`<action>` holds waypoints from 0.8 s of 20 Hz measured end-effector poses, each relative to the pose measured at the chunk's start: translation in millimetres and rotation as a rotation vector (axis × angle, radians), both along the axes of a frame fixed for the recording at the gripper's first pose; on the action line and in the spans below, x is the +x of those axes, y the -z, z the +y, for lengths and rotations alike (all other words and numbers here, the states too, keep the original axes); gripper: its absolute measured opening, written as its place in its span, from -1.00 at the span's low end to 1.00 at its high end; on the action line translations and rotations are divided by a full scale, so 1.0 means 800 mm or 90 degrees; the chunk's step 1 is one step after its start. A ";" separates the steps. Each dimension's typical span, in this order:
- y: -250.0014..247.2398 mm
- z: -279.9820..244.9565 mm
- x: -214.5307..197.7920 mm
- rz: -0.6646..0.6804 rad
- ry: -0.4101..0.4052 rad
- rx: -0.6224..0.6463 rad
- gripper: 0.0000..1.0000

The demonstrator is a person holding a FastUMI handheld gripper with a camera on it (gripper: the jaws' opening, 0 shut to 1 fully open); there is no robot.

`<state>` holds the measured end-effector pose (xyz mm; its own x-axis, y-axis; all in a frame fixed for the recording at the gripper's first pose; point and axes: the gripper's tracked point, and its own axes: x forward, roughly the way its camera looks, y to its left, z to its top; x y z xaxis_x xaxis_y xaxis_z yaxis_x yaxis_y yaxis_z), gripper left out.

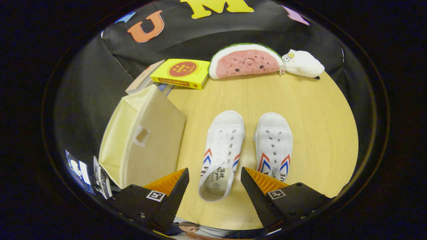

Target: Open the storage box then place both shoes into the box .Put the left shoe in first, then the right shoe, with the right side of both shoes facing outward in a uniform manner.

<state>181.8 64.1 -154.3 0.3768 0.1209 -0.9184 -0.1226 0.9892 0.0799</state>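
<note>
Your gripper [215, 173] spread wide above the counter [310, 133], heel of the left shoe [220, 153] between its fingers, right shoe [274, 145] just beside, storage box [146, 133] to their left, watermelon plush [245, 60] beyond.

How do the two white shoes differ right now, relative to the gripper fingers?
The left shoe has its heel opening between the open gripper fingers; the right shoe has its heel partly hidden behind the right-hand finger. The left shoe lies nearer the storage box; the right shoe lies farther from it. The left shoe slants slightly; the right looks straighter. Both are white, with red and blue chevrons, toes pointing away.
</note>
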 end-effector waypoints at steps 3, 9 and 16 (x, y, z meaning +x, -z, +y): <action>0.031 -0.017 0.011 0.017 0.024 -0.017 0.88; 0.064 -0.025 0.019 0.050 0.030 -0.045 0.15; 0.074 -0.012 0.022 0.050 0.005 -0.036 -0.92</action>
<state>199.3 54.8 -213.2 0.3039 0.0659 -0.9504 -0.1105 0.9933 0.0336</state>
